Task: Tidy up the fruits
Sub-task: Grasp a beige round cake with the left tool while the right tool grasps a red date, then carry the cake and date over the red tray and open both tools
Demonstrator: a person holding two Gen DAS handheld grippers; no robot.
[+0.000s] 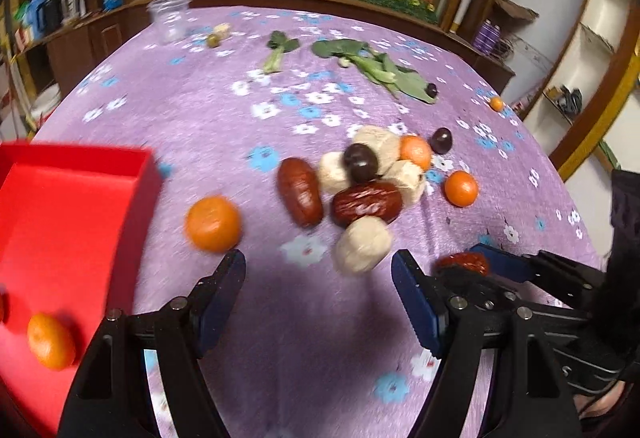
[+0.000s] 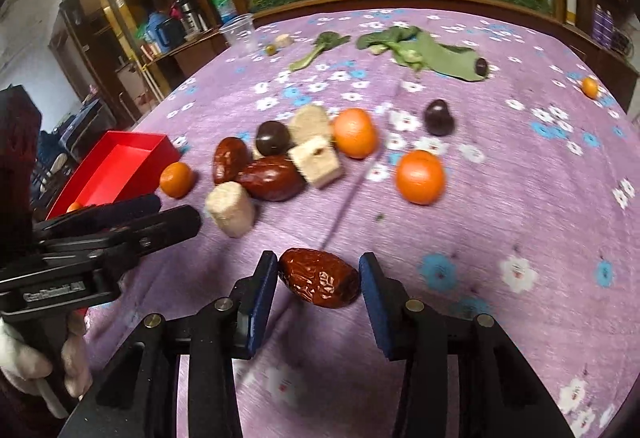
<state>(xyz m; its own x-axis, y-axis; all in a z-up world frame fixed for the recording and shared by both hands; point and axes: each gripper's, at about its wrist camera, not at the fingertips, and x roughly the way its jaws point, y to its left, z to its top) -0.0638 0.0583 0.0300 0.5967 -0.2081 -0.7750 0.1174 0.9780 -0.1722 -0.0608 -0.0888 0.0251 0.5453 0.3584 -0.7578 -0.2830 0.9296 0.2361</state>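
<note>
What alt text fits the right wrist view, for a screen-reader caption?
The right gripper straddles a wrinkled dark-red date on the purple floral tablecloth, jaws not yet clamped. Beyond lie small orange citrus fruits, more dates and pale blocks, with a red tray at left.

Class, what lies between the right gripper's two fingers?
A wrinkled red date lies between the right gripper fingers on the purple cloth, seen in the right wrist view.
</note>
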